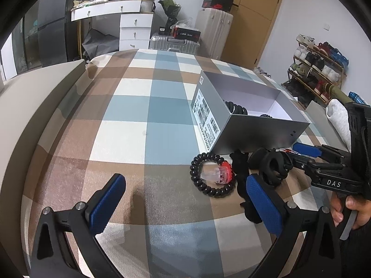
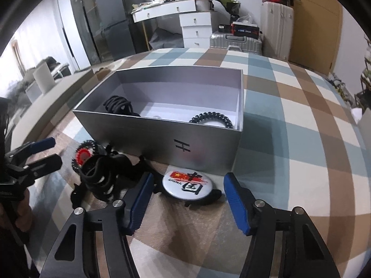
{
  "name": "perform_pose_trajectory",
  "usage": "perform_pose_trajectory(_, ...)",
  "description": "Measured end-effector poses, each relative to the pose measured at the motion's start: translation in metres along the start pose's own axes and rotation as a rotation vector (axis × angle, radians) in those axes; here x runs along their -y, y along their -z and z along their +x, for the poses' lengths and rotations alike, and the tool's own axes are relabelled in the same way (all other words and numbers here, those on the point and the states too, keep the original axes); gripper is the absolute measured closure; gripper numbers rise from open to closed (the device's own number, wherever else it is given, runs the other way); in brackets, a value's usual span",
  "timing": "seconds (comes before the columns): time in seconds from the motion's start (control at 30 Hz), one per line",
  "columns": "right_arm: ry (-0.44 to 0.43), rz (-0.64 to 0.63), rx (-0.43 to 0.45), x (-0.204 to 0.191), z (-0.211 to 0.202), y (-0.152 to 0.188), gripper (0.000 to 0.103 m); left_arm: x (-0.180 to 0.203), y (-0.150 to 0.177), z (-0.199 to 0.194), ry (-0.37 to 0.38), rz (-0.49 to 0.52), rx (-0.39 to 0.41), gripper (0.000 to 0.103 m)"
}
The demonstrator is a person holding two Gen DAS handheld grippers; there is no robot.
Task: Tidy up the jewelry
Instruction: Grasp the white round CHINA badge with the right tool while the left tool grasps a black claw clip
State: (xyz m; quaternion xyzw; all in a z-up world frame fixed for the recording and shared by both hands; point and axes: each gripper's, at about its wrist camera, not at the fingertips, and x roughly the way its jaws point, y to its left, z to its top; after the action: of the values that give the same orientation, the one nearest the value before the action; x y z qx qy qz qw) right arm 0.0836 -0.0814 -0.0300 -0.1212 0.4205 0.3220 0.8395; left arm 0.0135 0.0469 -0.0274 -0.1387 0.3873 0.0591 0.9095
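Note:
A round white badge (image 2: 185,183) with a red flag and black characters lies on the checked bedspread (image 2: 289,115), in front of the grey box (image 2: 162,136). My right gripper (image 2: 188,179) straddles the badge, and a gap shows between each blue pad and the badge, so it is open. A black claw clip (image 2: 102,173) lies just left of it. My left gripper (image 1: 185,180) is open over bare cloth, left of a black coil hair tie (image 1: 213,173) that rings a red and clear clip (image 1: 221,173). Inside the box lie another black clip (image 2: 118,104) and a coil tie (image 2: 213,119).
The grey box (image 1: 243,120) stands open-topped on the bed, right of centre. A bare hand (image 1: 347,210) grips the right tool's handle. Beyond the bed are a white dresser (image 1: 134,30), suitcases (image 1: 213,32) and a shoe rack (image 1: 317,67).

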Motion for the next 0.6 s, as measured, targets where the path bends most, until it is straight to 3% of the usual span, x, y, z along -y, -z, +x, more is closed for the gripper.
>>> perform_pose_trajectory(0.2, -0.01, -0.014, -0.005, 0.0, -0.002, 0.001, 0.046, -0.001, 0.0, 0.0, 0.001, -0.007, -0.001, 0.002)
perform_pose_trajectory(0.3, -0.029, 0.001, 0.008, 0.003, -0.007, 0.005, 0.062, -0.001, 0.0, 0.0, 0.002, -0.01, -0.001, 0.002)
perform_pose_trajectory(0.6, -0.038, 0.067, 0.062, 0.016, -0.027, 0.015, 0.062, -0.002, -0.001, 0.001, 0.001, -0.011, -0.003, 0.002)
